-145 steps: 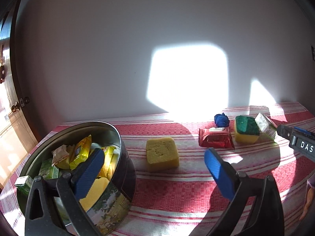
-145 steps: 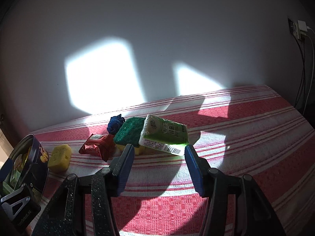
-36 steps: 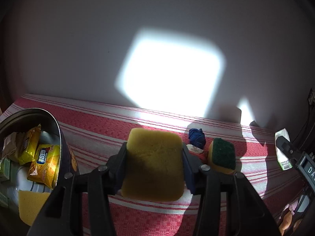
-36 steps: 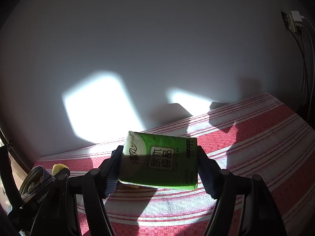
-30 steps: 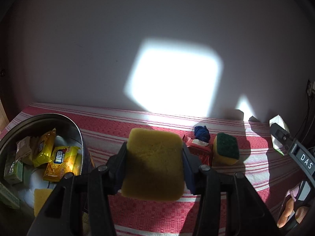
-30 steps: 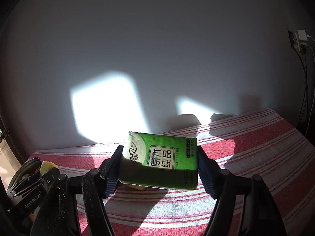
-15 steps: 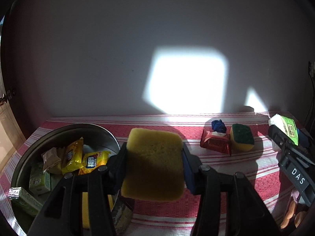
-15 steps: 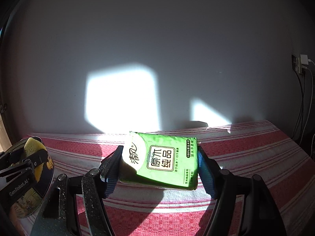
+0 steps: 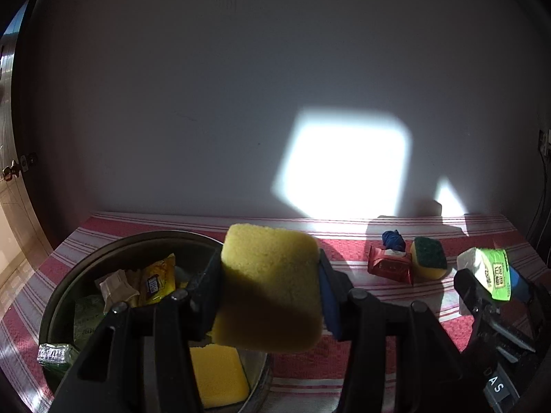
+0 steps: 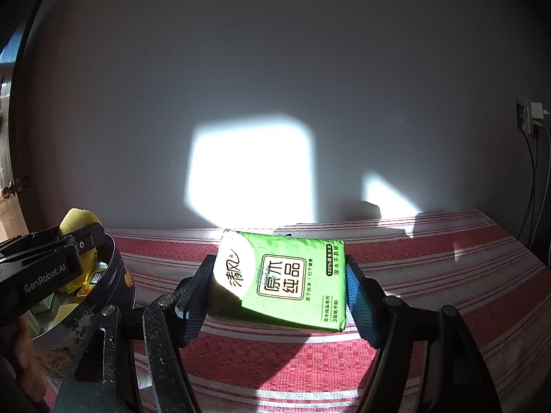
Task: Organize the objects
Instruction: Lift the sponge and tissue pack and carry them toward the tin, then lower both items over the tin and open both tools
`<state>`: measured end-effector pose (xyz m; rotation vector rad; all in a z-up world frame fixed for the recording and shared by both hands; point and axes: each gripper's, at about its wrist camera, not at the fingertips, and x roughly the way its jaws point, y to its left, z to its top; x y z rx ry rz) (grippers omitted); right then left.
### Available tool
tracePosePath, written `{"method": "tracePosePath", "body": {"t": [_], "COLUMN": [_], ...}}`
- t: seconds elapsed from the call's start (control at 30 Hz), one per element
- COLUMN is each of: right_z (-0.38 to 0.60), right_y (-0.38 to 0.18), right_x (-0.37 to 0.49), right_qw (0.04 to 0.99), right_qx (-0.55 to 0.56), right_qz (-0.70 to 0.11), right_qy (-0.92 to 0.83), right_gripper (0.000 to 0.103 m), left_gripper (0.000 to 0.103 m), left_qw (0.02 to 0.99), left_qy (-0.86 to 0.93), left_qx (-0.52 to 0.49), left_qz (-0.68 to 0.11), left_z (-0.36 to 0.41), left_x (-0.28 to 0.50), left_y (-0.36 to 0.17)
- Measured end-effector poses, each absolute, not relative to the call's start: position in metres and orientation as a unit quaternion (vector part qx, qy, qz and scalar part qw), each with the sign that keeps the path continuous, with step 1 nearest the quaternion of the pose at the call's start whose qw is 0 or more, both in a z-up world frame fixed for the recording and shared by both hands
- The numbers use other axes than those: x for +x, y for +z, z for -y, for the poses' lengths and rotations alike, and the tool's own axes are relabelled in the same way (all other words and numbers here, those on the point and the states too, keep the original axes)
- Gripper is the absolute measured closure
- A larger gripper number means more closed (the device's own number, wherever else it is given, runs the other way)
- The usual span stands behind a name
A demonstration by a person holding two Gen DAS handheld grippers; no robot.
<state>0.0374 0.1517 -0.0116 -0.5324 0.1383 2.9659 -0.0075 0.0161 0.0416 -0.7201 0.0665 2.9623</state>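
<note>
My left gripper (image 9: 268, 289) is shut on a yellow sponge (image 9: 268, 285), held in the air over the right rim of a round metal tin (image 9: 86, 261). The tin holds snack packets and another yellow sponge (image 9: 217, 375). My right gripper (image 10: 279, 285) is shut on a green tissue pack (image 10: 282, 275), lifted above the striped tablecloth (image 10: 430, 275). In the left wrist view the tissue pack (image 9: 489, 272) hangs at the right. In the right wrist view the tin (image 10: 113, 278) and the held sponge (image 10: 77, 218) show at the left.
On the red and white cloth by the wall lie a red packet (image 9: 389, 266), a blue crumpled thing (image 9: 392, 239) and a green-topped yellow scrub sponge (image 9: 427, 256). A wall socket with cables (image 10: 532, 117) is at the far right. A door (image 9: 13, 206) stands left.
Both grippers have carried their loads leftward. The tin has come further into the left wrist view and into the right wrist view at the left. Both grips are unchanged.
</note>
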Motion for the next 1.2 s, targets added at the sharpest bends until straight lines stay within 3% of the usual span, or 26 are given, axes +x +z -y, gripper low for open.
{"method": "tracePosePath", "body": {"t": [1.2], "right_z": [0.045], "right_y": [0.001], "right_x": [0.004], "right_qw": [-0.118], "right_qx": [-0.169], "right_qz": [-0.012], "right_qy": [0.978], "right_gripper": [0.031], "left_gripper": [0.054], "left_qw": [-0.122], "left_qy": [0.954], "left_qx": [-0.272], "left_qz": [0.013], "left_z": [0.164], "left_x": [-0.054], "left_y": [0.045]}}
